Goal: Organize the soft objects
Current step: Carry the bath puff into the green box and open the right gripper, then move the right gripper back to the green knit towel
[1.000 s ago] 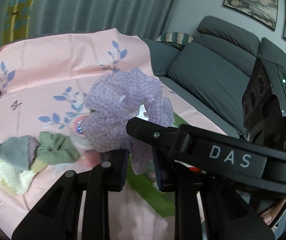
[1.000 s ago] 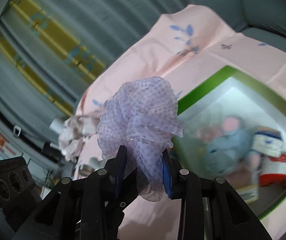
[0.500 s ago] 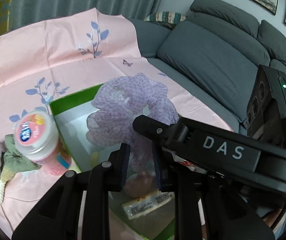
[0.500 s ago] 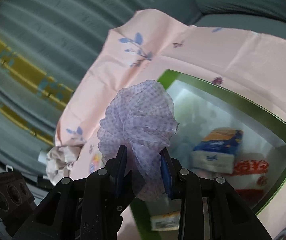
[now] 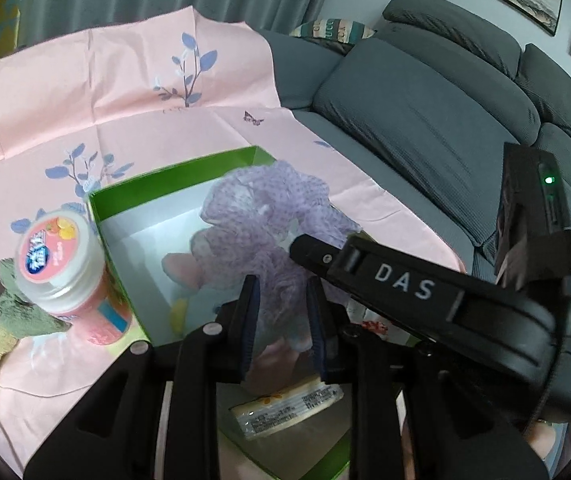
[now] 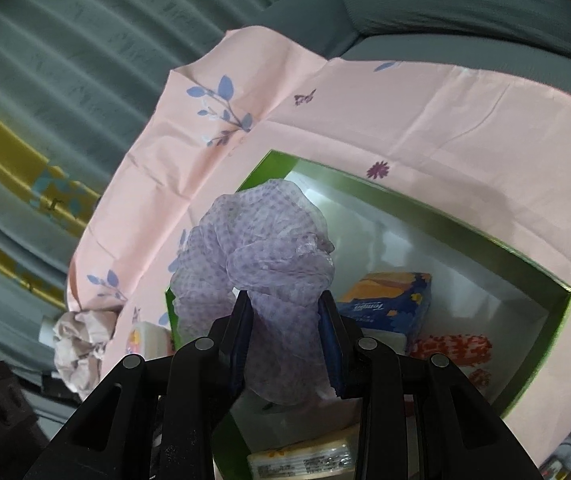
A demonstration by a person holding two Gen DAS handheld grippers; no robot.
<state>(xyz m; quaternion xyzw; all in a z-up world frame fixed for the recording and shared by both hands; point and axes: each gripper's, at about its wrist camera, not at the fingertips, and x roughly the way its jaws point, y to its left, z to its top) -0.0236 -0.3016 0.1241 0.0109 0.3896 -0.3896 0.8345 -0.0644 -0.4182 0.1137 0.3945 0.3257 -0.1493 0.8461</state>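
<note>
Right wrist view: right tool point(image 6: 287, 334) clamped on lilac mesh scrunchie point(image 6: 261, 256), poised directly above green box point(image 6: 525, 276) interior, near its left edge.

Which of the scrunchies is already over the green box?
The sheer purple scrunchie, held above the green box. The beige one lies outside it on the pink cloth.

Green box's point(image 6: 437, 216) contents partly hidden behind purple scrunchie point(image 6: 261, 256).
</note>
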